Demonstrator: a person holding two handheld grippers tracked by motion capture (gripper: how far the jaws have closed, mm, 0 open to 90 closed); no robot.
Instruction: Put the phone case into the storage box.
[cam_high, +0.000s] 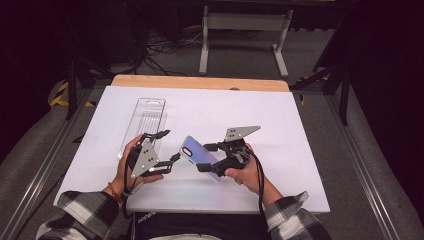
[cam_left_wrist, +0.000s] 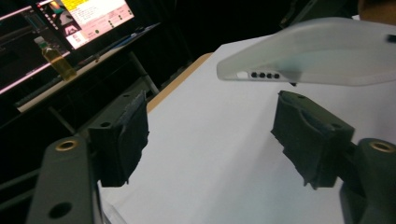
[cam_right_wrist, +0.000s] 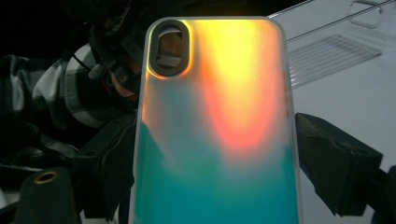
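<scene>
Plaid sleeves (cam_high: 80, 207) at the bottom edge of the high view, both my hands up over the white table (cam_high: 280, 130). Right gripper (cam_high: 212, 156) has the phone case (cam_high: 202, 157) clamped across its width, jaws half-closed on its two long edges, holding it tilted above the table with one end toward the left gripper (cam_high: 169, 148). Iridescent back, teal into orange, faces the right gripper view; camera cut-out (cam_right_wrist: 168, 46) at the far end. Left jaws stand fairly wide and hold nothing; the case's port end (cam_left_wrist: 261, 74) hangs just beyond them, so I judge a handover or two-handed grip is being lined up. Clear plastic packaging tray (cam_high: 145, 122) lies flat at far left. Beyond: dark room, floor cables, white stand (cam_high: 245, 35), lit monitor (cam_left_wrist: 88, 18).
</scene>
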